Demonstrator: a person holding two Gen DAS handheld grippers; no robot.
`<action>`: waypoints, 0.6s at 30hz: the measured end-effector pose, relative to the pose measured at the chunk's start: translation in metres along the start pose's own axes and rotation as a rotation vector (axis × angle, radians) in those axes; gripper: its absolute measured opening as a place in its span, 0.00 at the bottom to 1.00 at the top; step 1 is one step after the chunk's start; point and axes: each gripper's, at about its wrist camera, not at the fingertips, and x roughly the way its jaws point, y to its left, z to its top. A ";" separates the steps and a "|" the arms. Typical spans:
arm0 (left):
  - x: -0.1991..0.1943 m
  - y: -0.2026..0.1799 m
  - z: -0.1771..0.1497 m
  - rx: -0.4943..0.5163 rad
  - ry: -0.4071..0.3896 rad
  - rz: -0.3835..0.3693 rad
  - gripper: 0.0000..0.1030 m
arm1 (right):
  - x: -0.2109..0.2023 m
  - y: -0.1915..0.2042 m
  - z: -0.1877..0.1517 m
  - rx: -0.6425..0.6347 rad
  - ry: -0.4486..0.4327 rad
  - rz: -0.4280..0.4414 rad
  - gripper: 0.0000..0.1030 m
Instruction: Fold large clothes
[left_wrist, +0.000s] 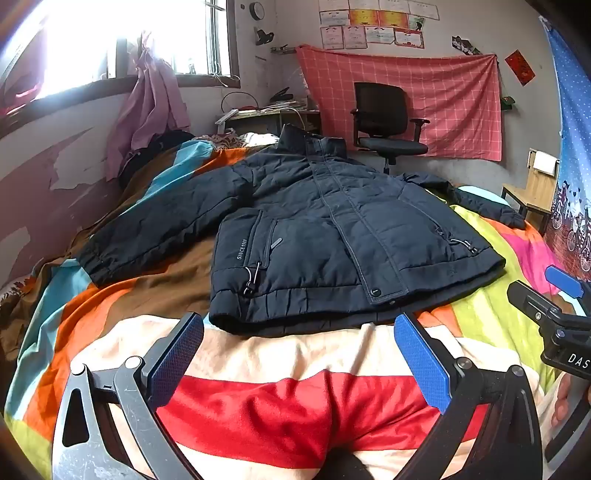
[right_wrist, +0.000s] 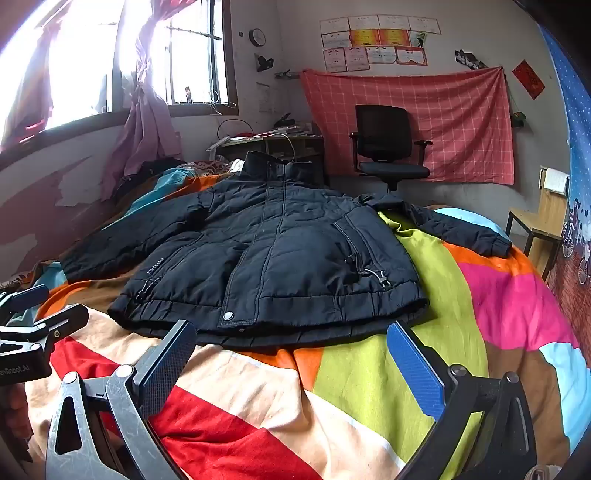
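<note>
Both wrist views looked slightly down from bed's near end toward far wall, low over bedspread (left_wrist: 295, 369). Left sat left of right. Shared jacket (left_wrist: 325, 229) (right_wrist: 280, 251), office chair (left_wrist: 384, 122).

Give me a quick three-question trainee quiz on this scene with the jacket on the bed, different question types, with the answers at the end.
1. True or false: the dark navy padded jacket lies front-up with both sleeves spread out on the multicoloured patchwork bedspread.
2. Multiple choice: the left claw and right claw are A) both shut on the hem, B) both open, short of the jacket, C) one open, one shut.
3. Fill in: the black swivel office chair stands in front of a ____ checked cloth hung on the wall.

Key: 1 true; 2 B; 3 red.
</note>
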 end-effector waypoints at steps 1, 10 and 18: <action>0.000 0.000 0.000 0.000 0.000 0.000 0.98 | 0.000 0.000 0.000 -0.002 0.001 -0.001 1.00; 0.000 0.001 0.000 -0.003 -0.002 -0.010 0.98 | 0.000 0.000 0.000 -0.002 0.002 -0.003 1.00; 0.000 -0.001 0.000 -0.003 0.000 -0.008 0.98 | 0.001 0.000 0.000 0.000 0.002 -0.002 1.00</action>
